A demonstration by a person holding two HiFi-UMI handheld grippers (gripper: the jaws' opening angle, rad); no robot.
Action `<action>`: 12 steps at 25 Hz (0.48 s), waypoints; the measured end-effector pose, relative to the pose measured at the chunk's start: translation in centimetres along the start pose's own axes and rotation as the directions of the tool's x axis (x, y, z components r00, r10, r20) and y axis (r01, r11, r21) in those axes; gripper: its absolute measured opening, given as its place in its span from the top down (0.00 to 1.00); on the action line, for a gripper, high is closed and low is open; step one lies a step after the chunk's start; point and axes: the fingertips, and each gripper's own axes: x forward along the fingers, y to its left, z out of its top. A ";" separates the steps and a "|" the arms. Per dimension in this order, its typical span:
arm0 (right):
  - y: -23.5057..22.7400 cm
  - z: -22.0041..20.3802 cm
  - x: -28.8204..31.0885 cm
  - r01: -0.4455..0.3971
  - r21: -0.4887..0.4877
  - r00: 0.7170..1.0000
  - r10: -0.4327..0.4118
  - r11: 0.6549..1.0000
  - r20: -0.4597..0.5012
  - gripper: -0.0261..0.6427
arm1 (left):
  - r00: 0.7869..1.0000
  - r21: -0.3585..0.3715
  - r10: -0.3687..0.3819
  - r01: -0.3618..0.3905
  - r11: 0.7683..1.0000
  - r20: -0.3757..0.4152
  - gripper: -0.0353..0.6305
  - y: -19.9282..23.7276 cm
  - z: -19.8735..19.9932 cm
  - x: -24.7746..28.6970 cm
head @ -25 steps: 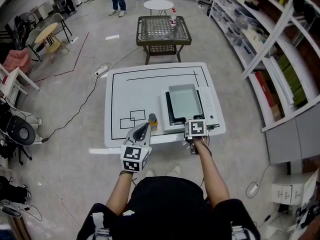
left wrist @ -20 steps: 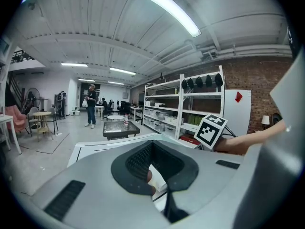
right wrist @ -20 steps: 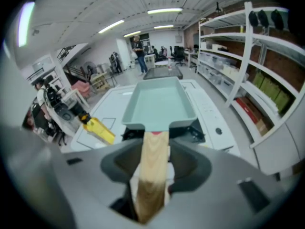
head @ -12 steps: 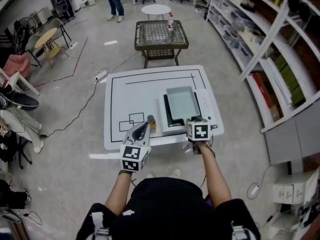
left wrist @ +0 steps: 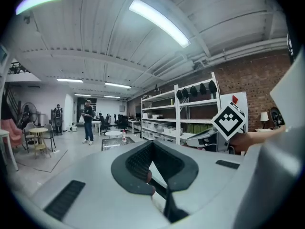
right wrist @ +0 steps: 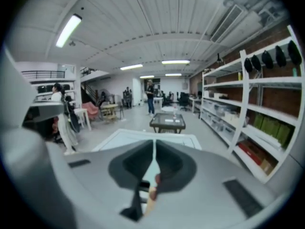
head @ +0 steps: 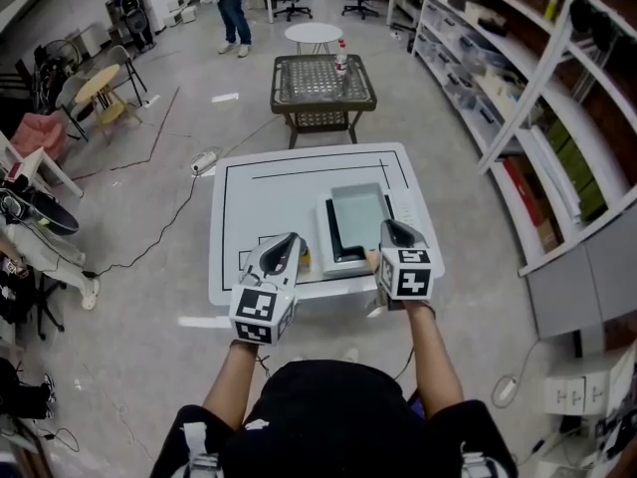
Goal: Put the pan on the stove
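Head view: we find no pan; the stove [head: 406, 207] seems bare. Left gripper [head: 290, 240] closed, empty; right gripper [head: 390, 227] jaws closing on nothing.

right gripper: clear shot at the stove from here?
Probably yes. The right gripper hangs just above the stove, at its near right corner, with nothing between them. Its jaws are closing on nothing.

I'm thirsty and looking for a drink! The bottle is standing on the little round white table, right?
Not quite. The bottle is standing on the dark square table, which is nearer than the little round white table. The head view shows it.
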 end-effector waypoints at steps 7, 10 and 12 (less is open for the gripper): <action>0.9 5.7 -4.6 -0.055 0.010 0.970 0.051 0.998 0.239 0.91 | 0.999 0.018 0.019 -0.019 1.000 0.034 0.91 -0.1 1.8 -0.3; 1.2 6.6 -5.9 -0.069 -0.003 0.956 0.067 0.998 0.286 0.91 | 0.999 0.021 0.025 -0.026 0.999 0.048 0.91 0.0 2.4 -0.5; 1.4 6.6 -6.4 -0.081 -0.015 0.951 0.082 0.997 0.298 0.91 | 0.998 0.020 0.029 -0.030 0.999 0.056 0.91 0.0 2.6 -0.6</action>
